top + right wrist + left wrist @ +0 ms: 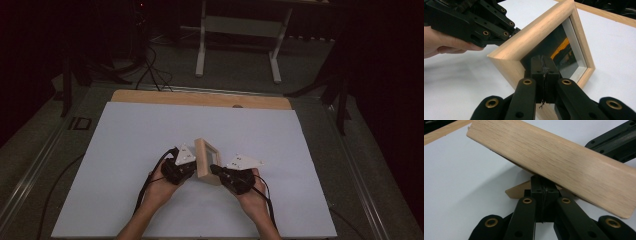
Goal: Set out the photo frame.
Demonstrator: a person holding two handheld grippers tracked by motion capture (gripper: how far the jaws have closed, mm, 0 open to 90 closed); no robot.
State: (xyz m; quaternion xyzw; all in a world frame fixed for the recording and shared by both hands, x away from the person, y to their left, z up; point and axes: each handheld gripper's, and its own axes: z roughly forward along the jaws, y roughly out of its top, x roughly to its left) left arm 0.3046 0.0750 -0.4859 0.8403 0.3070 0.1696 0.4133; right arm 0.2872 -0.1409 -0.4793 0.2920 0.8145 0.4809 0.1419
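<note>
A light wooden picture frame with a dark glass front (207, 160) stands up on its edge on the big white board (125, 165), a bit nearer the person than the board's middle. The left gripper (186, 169) is just to the left of the frame, at its back. Its jaws are squeezed together by a thin wooden stand piece (517, 191) behind the frame, but I cannot tell if they pinch it. The right gripper (216, 170) is just to the right of the frame, with its jaws pressed together right against the frame's front edge.

To do this well, I think both hands should move slowly and together, so the frame does not tip over or twist.

Count: one frame, one board, two grippers, two hands.
</note>
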